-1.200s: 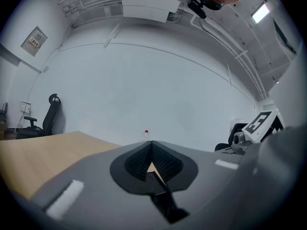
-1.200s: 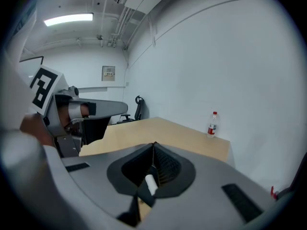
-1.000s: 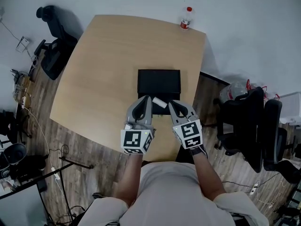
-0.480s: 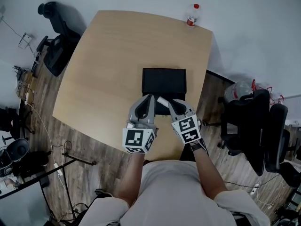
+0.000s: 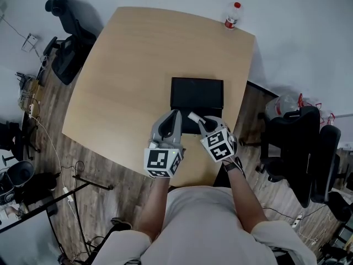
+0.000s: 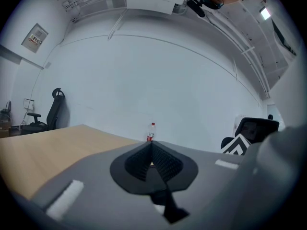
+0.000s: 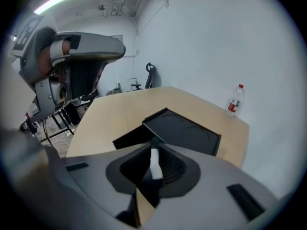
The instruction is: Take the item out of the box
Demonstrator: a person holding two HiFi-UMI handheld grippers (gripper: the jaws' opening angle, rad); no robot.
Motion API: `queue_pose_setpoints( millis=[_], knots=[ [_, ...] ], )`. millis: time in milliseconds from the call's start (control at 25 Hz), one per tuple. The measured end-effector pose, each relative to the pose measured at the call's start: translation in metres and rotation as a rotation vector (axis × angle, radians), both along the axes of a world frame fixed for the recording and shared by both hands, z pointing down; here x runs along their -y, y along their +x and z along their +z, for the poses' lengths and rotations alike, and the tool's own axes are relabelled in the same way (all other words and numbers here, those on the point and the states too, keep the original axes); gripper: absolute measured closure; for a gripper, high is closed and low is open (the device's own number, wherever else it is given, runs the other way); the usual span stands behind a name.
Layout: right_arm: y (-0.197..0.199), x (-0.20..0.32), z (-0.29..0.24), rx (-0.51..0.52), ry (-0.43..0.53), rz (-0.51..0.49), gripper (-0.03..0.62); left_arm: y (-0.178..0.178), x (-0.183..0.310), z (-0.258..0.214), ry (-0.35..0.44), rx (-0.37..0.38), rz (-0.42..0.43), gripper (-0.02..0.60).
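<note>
Evidently the lift-out step is in hand: the item is pinched between the right gripper's closed jaws, above the box's near side, by the table's near edge. The left gripper is seen with jaws together, holding nothing. Next, the item probably needs to be carried clear and set on bare table.

Between the right gripper's closed jaws we see a smooth, matt white item, plastic by its look. The pads on either side of it are black and finely ribbed, set in matt grey plastic shells. Just ahead of the jaws the box is smooth matt black. Under it the table shows pale, satin wood grain. Far beyond the jaws, the bottle is clear glossy plastic.
</note>
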State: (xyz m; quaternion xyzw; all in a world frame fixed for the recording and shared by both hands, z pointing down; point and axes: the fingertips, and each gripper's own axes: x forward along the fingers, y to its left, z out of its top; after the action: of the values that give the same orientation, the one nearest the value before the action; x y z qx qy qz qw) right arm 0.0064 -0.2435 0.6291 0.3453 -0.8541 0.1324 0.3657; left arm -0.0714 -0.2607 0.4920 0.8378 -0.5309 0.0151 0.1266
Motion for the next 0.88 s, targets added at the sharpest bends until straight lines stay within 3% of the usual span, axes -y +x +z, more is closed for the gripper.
queue_pose_setpoints(
  millis=[480,880],
  knots=[
    [-0.012,0.005,0.035,-0.048,-0.069,-0.064,0.572,-0.007,0.010,0.006,-0.018,-0.039,-0.005,0.574],
    [-0.018,0.005,0.057,-0.110,-0.107,-0.147,0.473,-0.001,0.012,0.020,-0.052,-0.045,0.007,0.574]
  ],
)
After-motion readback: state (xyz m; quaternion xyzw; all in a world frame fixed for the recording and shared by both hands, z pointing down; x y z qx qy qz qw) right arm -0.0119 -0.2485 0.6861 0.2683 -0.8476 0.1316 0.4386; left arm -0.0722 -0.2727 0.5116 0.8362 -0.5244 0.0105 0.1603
